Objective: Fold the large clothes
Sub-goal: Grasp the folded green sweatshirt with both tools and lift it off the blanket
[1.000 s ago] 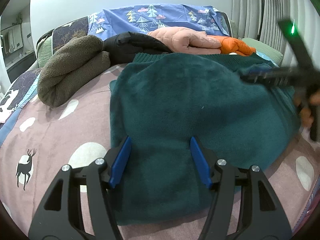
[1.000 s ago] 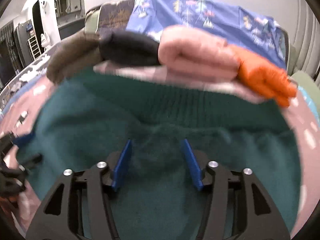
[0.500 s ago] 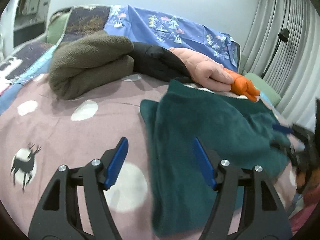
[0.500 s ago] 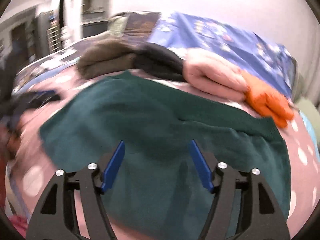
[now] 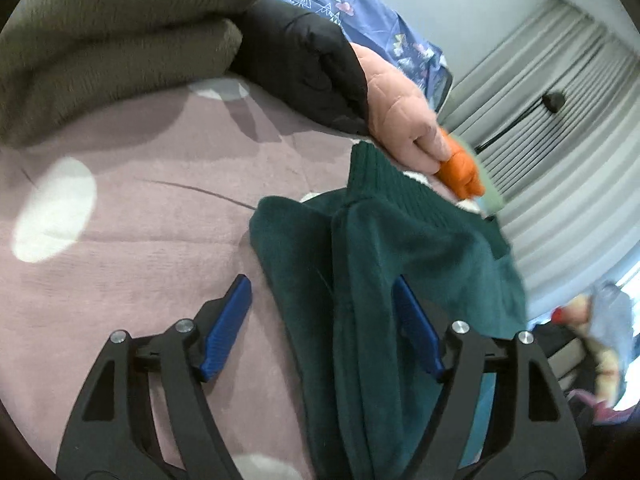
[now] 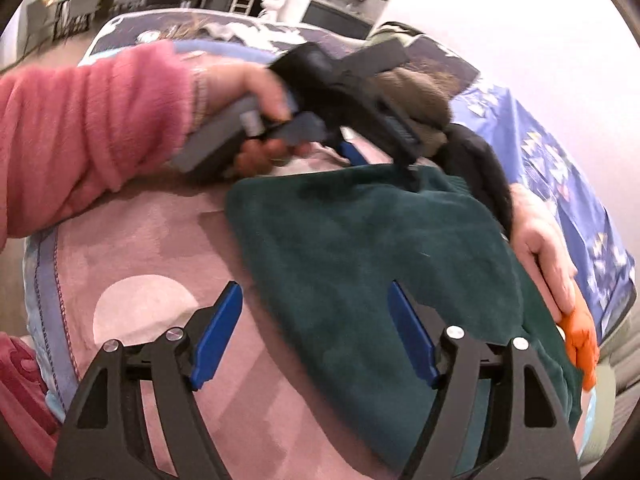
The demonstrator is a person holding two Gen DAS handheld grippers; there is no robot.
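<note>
Our left claw (image 5: 320,324) and right claw (image 6: 314,336) both stand wide open, holding nothing. The folded green sweater (image 6: 380,248) lies on the pink bed cover (image 5: 132,220); beyond it, folded jackets (image 5: 308,52).

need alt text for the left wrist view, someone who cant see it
Open tongs hover over a folded dark green sweater lying on a mauve bedspread with white spots. Behind it sit folded clothes in a row: olive fleece, black jacket, pink jacket and an orange garment.
</note>
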